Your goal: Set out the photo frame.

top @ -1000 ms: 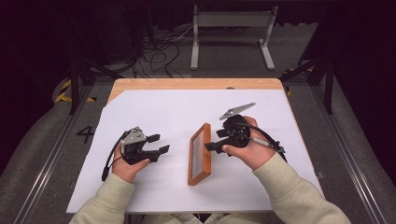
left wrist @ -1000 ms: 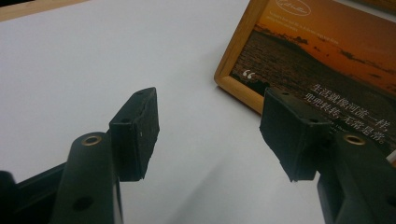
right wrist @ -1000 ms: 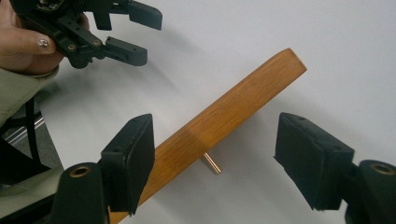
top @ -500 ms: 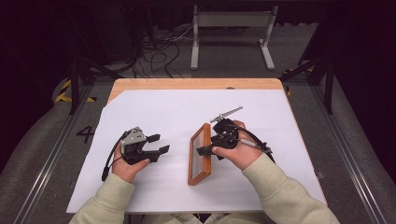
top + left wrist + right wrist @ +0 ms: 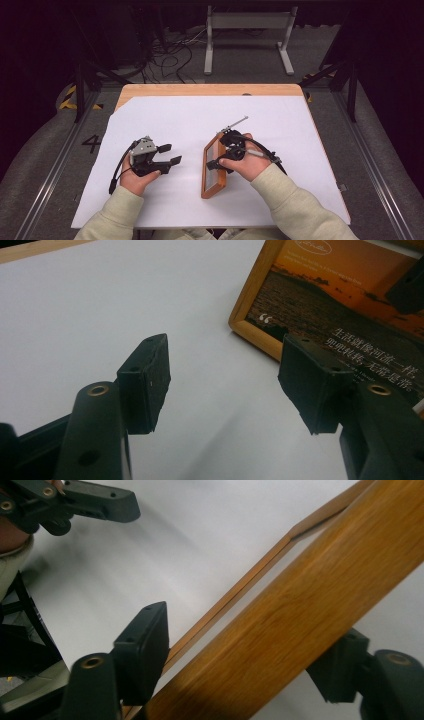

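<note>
We found the right gripper (image 5: 220,165) reaching over the wooden picture frame (image 5: 212,167), its jaws spread with the frame's long wooden side running between them; in the right gripper view one pad (image 5: 142,652) sat on the near side of that side rail (image 5: 280,630) and the other on the far side, and we could not tell whether either pad was pressing the wood. The left gripper (image 5: 169,154) rested in the left hand (image 5: 136,175) with its jaws parted and nothing between them, pointing toward the frame and apart from it. In the left gripper view its fingertips (image 5: 147,382) stood over bare white sheet, with a corner of the frame (image 5: 260,330) just beyond, showing a sunset print with lines of white text. The frame lay flat on the white sheet (image 5: 165,115) that covered most of the tabletop (image 5: 210,90), a little right of centre and nearer the front edge than the back, its long sides running front to back at a slight tilt.
</note>
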`<state>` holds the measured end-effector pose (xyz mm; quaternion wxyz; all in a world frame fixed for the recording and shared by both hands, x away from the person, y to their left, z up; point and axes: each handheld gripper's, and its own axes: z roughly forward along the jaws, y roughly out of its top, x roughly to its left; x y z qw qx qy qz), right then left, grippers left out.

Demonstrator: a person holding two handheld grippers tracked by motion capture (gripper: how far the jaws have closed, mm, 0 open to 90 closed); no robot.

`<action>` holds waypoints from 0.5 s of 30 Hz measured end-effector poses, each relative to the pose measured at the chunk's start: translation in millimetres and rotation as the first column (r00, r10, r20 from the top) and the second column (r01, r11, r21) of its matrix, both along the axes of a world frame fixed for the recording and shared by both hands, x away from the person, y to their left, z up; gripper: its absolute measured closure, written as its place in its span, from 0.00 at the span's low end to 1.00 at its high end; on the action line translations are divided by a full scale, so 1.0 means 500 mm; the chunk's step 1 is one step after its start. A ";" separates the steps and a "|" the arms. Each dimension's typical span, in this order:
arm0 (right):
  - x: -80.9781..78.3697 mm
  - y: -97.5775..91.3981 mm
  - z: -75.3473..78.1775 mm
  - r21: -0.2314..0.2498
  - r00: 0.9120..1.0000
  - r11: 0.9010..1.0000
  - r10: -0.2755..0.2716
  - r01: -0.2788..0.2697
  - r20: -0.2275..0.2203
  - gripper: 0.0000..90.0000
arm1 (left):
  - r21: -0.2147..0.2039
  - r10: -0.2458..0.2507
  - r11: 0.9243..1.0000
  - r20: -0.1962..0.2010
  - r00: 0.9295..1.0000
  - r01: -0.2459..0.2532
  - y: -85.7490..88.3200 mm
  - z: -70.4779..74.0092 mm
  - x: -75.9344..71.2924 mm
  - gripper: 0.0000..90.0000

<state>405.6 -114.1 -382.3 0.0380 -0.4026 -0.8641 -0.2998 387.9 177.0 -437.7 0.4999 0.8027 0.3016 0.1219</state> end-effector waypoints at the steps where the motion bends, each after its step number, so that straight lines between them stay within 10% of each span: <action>1: 0.000 0.002 -0.002 0.000 1.000 1.000 -0.007 0.007 -0.014 0.38 | 0.001 0.000 1.000 0.000 1.000 0.000 0.000 0.000 0.000 0.42; 15: -0.003 0.005 -0.012 0.026 0.992 0.996 -0.087 0.090 -0.095 0.44 | 0.002 -0.003 1.000 0.002 1.000 0.003 0.000 0.000 0.000 0.42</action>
